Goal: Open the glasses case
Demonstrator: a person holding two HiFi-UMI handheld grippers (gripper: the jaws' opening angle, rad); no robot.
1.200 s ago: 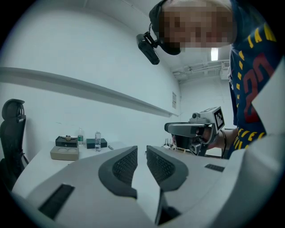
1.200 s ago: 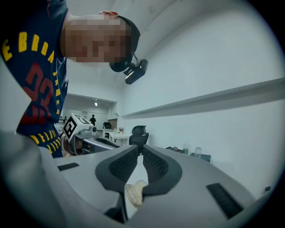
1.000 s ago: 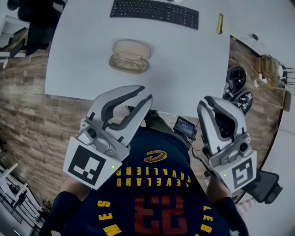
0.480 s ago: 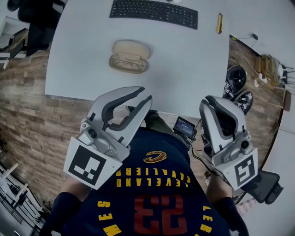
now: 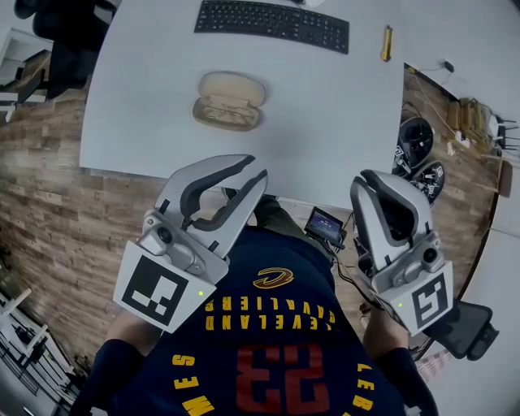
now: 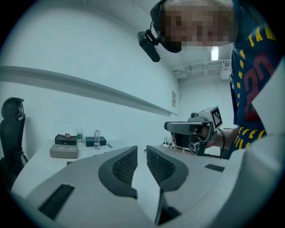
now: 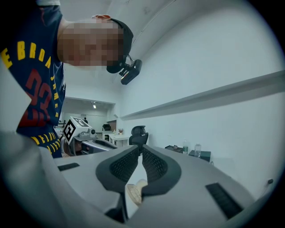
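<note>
My left gripper (image 5: pixel 253 168) keeps its empty jaws slightly apart and my right gripper (image 5: pixel 366 185) has its tips together on nothing, both well apart from the open glasses case (image 5: pixel 229 100) on the table (image 5: pixel 325 122).

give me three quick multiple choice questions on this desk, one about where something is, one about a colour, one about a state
1. Where is the glasses case?
A) on the white table, between the keyboard and the table's near edge
B) on top of the keyboard
C) hanging off the table's right edge

2. What colour is the case?
A) black
B) beige
C) red

3. What state is the case in?
A) shut
B) open, with glasses inside
C) open and empty

Answers:
1 A: the head view shows it on bare tabletop, on the person's side of the keyboard.
2 B: its shell is pale beige.
3 B: the lid is swung back and frames lie in the tray.
</note>
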